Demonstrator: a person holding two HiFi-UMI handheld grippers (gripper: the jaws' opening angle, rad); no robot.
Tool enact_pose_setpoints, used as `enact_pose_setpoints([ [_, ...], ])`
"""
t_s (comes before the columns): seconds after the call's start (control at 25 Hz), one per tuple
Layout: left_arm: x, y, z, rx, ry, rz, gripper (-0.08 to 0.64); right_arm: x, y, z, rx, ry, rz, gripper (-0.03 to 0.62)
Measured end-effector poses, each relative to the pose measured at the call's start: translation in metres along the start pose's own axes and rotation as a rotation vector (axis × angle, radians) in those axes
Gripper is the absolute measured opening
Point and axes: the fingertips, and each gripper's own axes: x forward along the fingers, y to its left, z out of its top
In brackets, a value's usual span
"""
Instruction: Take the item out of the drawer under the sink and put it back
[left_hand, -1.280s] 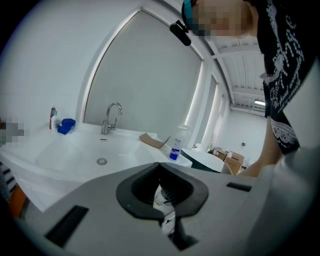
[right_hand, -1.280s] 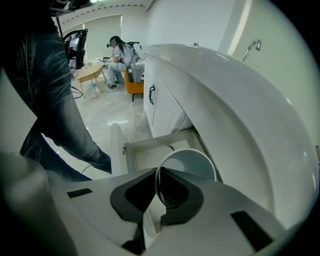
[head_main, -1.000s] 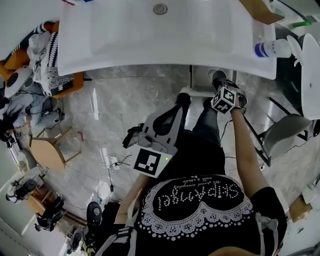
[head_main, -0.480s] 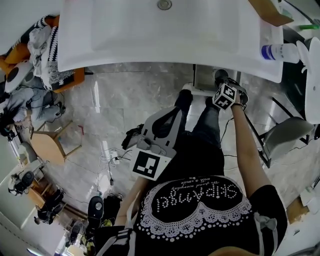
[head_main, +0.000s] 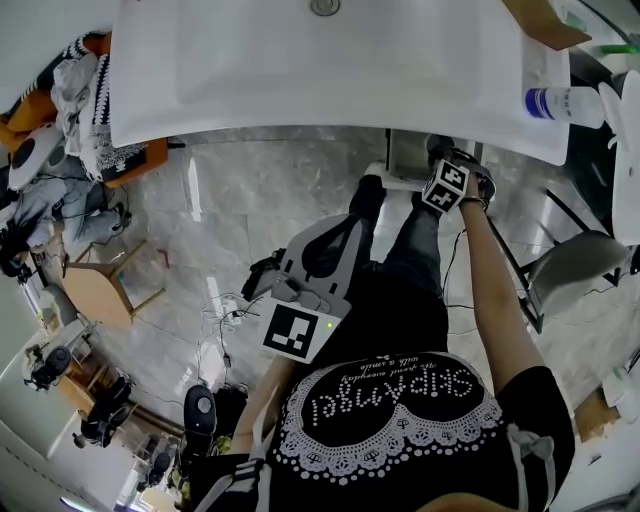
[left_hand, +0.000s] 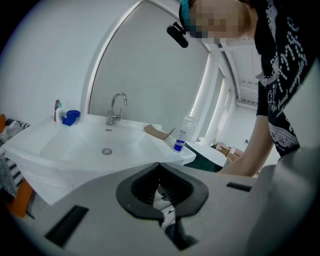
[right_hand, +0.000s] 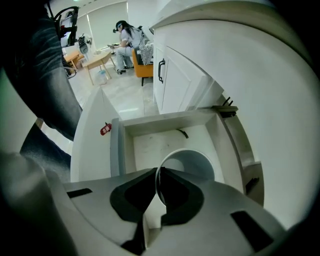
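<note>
Grey marble floor filled the middle of the head view, with a wooden stool at its left. The wide white sink spanned the top of that view.

Only the left gripper view showed the sink from the side, with a chrome tap at its back. A plastic bottle with a blue label stood near its right end beside a scrap of brown card. From above, that bottle lay as a small shape at the sink's right edge.

Only the right gripper view looked down into the open drawer, which was white inside. Behind it stood a cabinet door with a black handle. Far off, a person sat by an orange chair.

Of the 2 grippers, the left gripper was held in front of the person's waist, aimed toward the sink. Its jaws were closed together with nothing between them.

The right gripper pointed steeply down into the drawer. Its jaws were pinched narrow on the rim of the white cup, 1 pad inside and 1 outside. The cup sat upright within the drawer's walls. Whether its base touched the drawer floor could not be told.

In the head view the cup was out of sight, and only the right gripper's marker cube showed below the sink's front edge.

A small red sticker marked the drawer's front panel.
</note>
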Motion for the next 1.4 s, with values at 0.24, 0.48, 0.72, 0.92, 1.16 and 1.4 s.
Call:
enact_pose_setpoints([
  [0.24, 0.002, 0.002, 0.000, 0.000, 0.011, -0.003, 0.005, 0.003, 0.001, 0.002, -0.002, 0.009, 0.005, 0.026],
  [0.48, 0.002, 0.004, 0.000, -0.004, 0.010, 0.002, 0.005, 0.002, 0.001, 0.006, 0.029, -0.039, 0.006, 0.028],
  [0.72, 0.001, 0.003, -0.001, -0.008, 0.007, 0.006, 0.005, 0.002, 0.004, -0.002, 0.029, -0.020, 0.041, 0.091],
  [0.92, 0.002, -0.001, -0.001, -0.003, 0.003, -0.001, 0.005, -0.002, 0.006, -0.002, 0.012, -0.023, 0.046, 0.094],
  [1.16, 0.001, -0.004, 0.001, 0.003, -0.004, -0.003, 0.005, -0.006, 0.010, 0.001, 0.001, -0.032, 0.067, 0.094],
  [1.4, -0.001, -0.004, 0.001, 0.004, -0.013, -0.002, 0.005, -0.008, 0.009, 0.001, 0.004, -0.030, 0.066, 0.101],
])
